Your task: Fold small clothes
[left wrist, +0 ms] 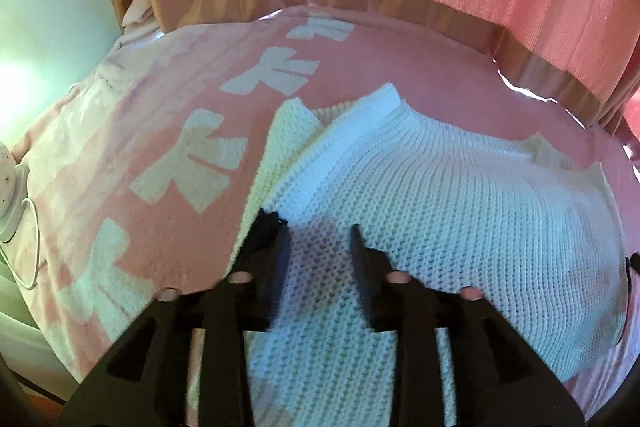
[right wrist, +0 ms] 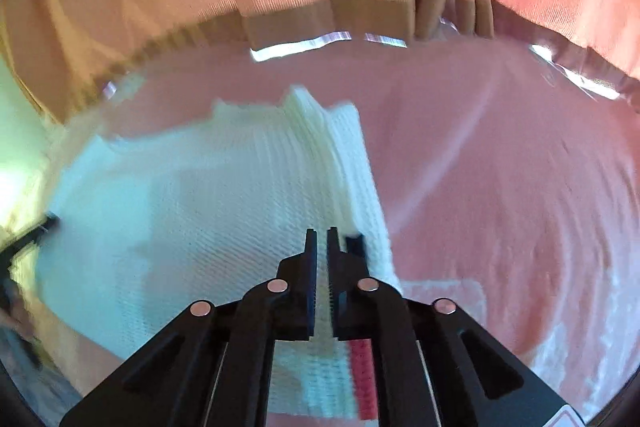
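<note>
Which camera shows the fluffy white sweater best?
The left wrist view: the white knitted sweater is sharp there, its stitches, ribbed band and folded corners plain on the pink blanket. The right wrist view shows the sweater blurred, partly hidden behind the fingers.

Both wrist views close above bed; share white knit sweater.

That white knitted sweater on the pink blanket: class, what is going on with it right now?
A person is folding the white sweater on a pink blanket using two handheld grippers. The left gripper is open over the sweater's left side. The right gripper is nearly closed near its right edge, holding nothing visible. The sweater lies partly folded.
</note>
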